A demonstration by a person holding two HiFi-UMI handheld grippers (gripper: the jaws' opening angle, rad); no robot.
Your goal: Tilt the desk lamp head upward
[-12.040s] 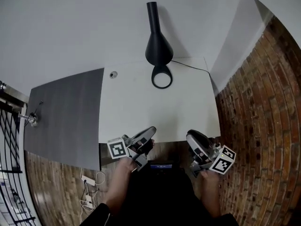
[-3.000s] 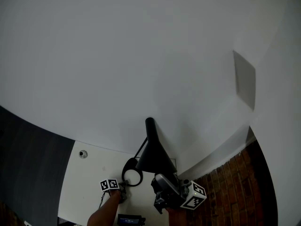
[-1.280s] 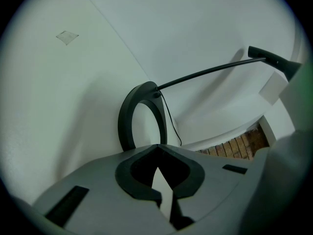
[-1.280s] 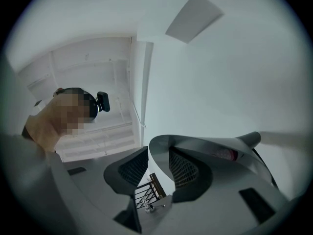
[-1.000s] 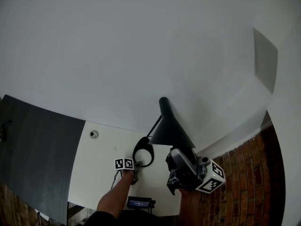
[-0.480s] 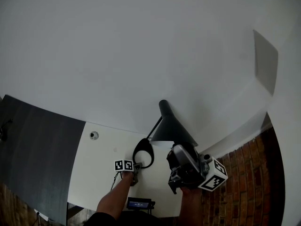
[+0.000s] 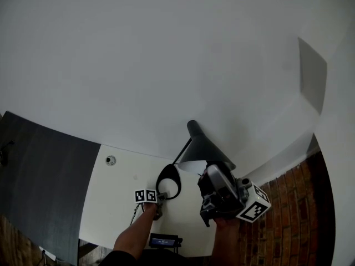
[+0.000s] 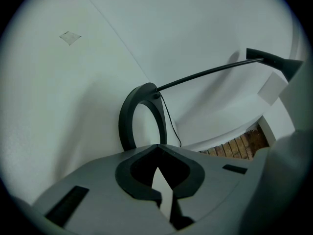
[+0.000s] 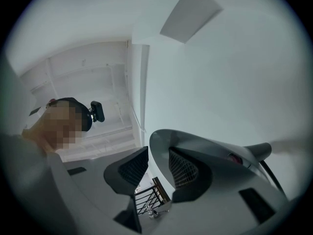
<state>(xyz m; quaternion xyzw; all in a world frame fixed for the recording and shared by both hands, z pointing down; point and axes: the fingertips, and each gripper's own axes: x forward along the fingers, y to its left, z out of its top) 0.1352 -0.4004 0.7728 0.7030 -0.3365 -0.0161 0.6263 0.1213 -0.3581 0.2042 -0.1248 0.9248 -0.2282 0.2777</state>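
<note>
- The lamp head (image 7: 202,148) is seen above the white table (image 7: 113,195), near the wall.
- Its rim is clamped between the jaws of the right gripper (image 9: 149,168).
- The jaws of the left gripper (image 8: 157,153) are closed to a thin slit; nothing is held, and the tip is set at the near edge of the lamp's ring base (image 8: 126,126).

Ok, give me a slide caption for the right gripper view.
Right claw gripping the rim of the desk lamp head, white wall behind.
</note>
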